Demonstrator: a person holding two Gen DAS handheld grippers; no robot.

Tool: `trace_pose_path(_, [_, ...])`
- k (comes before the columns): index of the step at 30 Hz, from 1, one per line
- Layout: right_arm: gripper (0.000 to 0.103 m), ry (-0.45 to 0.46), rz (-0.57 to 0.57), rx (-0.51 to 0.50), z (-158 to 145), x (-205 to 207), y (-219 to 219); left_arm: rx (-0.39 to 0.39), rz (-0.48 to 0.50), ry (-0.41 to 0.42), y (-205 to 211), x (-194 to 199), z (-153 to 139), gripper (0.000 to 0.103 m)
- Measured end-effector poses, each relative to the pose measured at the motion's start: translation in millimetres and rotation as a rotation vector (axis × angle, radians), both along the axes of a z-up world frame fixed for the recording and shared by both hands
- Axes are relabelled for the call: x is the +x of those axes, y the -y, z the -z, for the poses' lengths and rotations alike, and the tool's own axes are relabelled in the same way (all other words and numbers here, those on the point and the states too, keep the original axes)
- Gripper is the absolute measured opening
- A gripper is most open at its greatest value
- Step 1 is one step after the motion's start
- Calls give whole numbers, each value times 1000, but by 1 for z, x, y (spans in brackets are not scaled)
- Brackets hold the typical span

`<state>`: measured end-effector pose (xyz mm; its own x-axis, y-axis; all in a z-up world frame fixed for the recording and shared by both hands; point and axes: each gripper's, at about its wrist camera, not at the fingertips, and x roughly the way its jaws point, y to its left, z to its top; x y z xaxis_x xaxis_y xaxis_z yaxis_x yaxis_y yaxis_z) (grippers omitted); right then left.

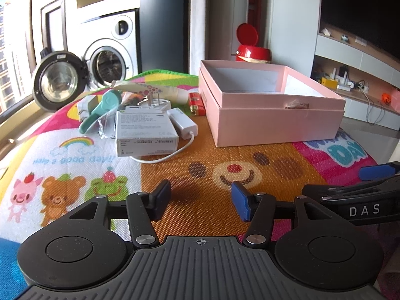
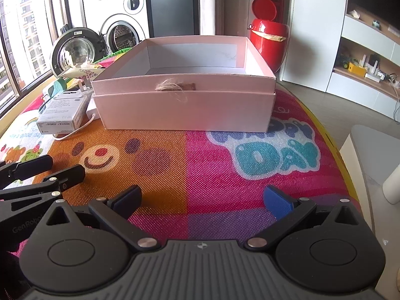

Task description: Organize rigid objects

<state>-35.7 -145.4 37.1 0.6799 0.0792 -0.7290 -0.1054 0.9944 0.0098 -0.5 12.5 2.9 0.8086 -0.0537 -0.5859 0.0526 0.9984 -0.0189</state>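
An open pink box (image 1: 275, 122) stands empty on the colourful mat; it also shows in the right wrist view (image 2: 185, 112). Left of it lies a pile: a white carton (image 1: 145, 130), a white adapter with cable (image 1: 182, 122), a white plug (image 1: 157, 102), a red lighter (image 1: 196, 103), a teal tool (image 1: 100, 111) and a patterned tube (image 1: 150, 88). The carton (image 2: 62, 117) shows in the right wrist view too. My left gripper (image 1: 201, 203) is open and empty, low over the mat, in front of the pile. My right gripper (image 2: 202, 200) is open and empty, in front of the box.
The mat (image 2: 225, 165) covers a table whose right edge (image 2: 335, 135) drops to the floor. A red bin (image 2: 270, 37) stands behind the box. A washing machine with its door open (image 1: 60, 80) is at the back left. The right gripper's fingers (image 1: 375, 172) enter the left view.
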Motion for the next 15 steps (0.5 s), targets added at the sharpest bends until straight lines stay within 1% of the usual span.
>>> trace_pose_path(2, [103,2,-9,-1,0,-1,0,-31,8,8,-8,0,-6,58])
trace_pose_path(5, [103,20,-5,-1,0,-3,0,-3,-32,83,-26,8,-28,58])
trace_pose_path(6, [103,21,-4,0,0,-4,0,-17,-49,95,-34,14,-35,58])
trace_pose_path(7, [103,22,-3,1,0,-4,0,-18,-65,78,-42,22,-39,57])
trace_pose_path(9, [103,25,-1,3,0,-5,0,-73,-98,18,-57,41,-44,57])
trace_pose_path(10, [103,27,0,2,1,-5,0,-97,-110,5,-62,48,-45,56])
trace_pose_path(11, [103,28,1,2,1,-5,0,-121,-122,5,-67,54,-46,56])
trace_pose_path(12, [103,29,1,2,1,-6,0,-139,-126,29,-69,58,-48,56])
trace_pose_path(13, [103,29,2,1,1,-5,0,-144,-126,33,-69,62,-47,56])
trace_pose_path(14, [103,29,2,0,1,-5,0,-120,-123,68,-67,64,-48,56])
trace_pose_path(15, [103,29,2,0,0,-5,0,-110,-117,68,-64,68,-47,56])
